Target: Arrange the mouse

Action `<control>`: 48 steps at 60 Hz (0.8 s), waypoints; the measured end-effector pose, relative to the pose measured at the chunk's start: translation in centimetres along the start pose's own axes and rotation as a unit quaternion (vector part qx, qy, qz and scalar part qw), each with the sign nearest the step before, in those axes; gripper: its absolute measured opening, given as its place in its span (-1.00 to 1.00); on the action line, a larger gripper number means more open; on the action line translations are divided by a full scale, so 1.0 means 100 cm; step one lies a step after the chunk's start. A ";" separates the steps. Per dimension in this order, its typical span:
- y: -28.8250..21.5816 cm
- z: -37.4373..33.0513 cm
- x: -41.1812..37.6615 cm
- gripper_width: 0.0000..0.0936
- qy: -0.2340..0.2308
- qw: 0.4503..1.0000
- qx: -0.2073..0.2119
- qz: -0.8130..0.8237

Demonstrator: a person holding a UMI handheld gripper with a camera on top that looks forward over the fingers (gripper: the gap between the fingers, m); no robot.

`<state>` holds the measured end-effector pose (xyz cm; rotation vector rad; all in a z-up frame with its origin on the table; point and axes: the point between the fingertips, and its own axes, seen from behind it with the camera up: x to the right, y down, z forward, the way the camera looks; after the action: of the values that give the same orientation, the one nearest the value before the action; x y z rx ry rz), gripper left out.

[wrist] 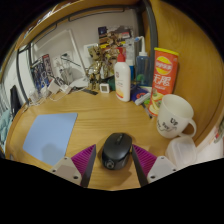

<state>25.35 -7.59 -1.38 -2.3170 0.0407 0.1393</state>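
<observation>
A black computer mouse (117, 150) rests on the wooden desk (95, 115), standing between my two fingers. My gripper (114, 163) is open, with a narrow gap showing between each magenta pad and the mouse's sides. The left finger (82, 163) and right finger (143, 160) flank the mouse. A light blue mouse mat (50, 135) lies on the desk to the left of the mouse and the fingers.
A white mug (176, 115) stands just right of the mouse. Beyond it are an orange-and-yellow snack canister (164, 70), a white bottle (122, 78), a plant (100, 62) and desk clutter along the back wall. A white object (183, 152) lies at the near right.
</observation>
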 end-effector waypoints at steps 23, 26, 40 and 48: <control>-0.022 0.030 -0.009 0.01 -0.014 0.999 -0.006 -0.037; -0.022 0.030 -0.008 -0.03 -0.012 0.999 -0.002 -0.036; -0.020 0.029 -0.009 -0.39 -0.008 1.000 -0.005 -0.024; -0.021 0.029 -0.006 -0.40 0.006 1.000 -0.016 -0.018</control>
<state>24.65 -4.05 -1.68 -2.3501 0.0022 0.1078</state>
